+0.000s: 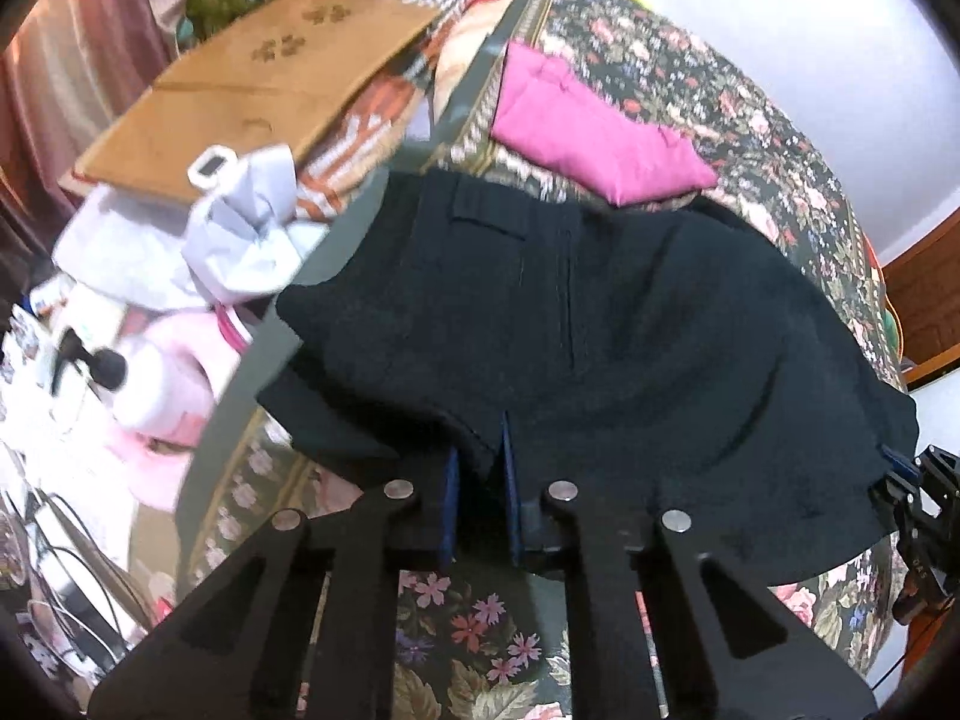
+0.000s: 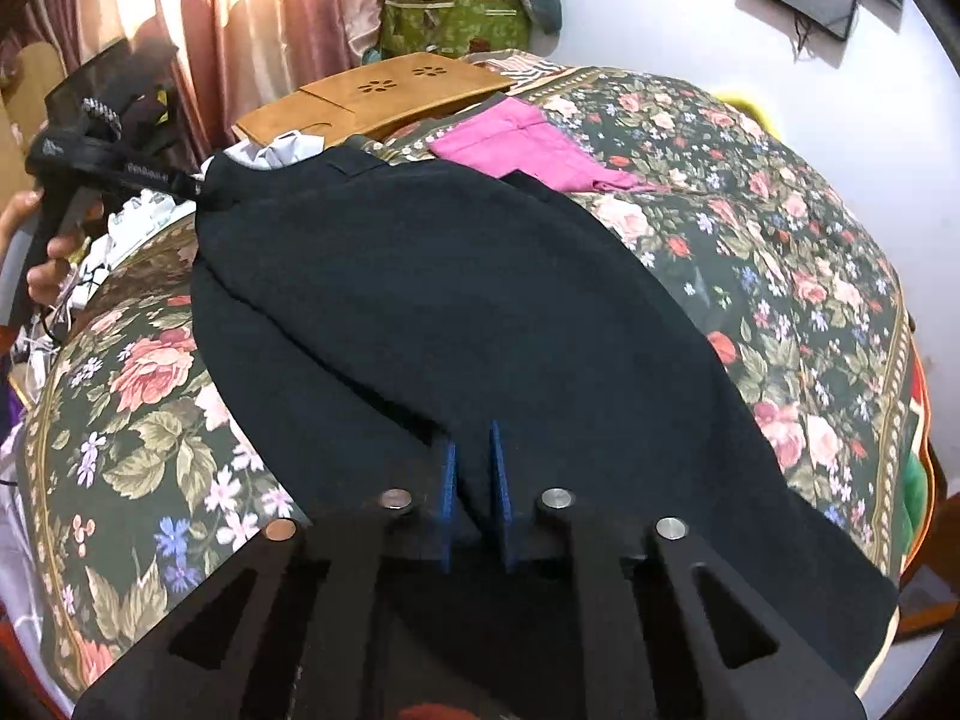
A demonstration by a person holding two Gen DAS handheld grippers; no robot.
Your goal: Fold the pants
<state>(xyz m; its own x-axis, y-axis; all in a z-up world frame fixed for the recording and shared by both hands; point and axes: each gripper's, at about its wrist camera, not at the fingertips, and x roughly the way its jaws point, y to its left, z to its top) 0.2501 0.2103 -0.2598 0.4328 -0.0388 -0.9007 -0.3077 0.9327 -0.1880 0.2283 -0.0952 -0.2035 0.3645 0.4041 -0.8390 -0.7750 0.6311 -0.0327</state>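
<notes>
Black pants lie spread over a floral bedspread; they fill the middle of the right wrist view too. My left gripper is shut on an edge of the pants, blue pads pinching the cloth. My right gripper is shut on another edge of the pants. The right gripper also shows at the right edge of the left wrist view, and the left gripper at the far left of the right wrist view, both holding the pants' edge lifted.
A folded pink garment lies on the bed behind the pants. A wooden lap desk and white cloths sit at the far left side. Cables and clutter lie beside the bed. Curtains hang behind.
</notes>
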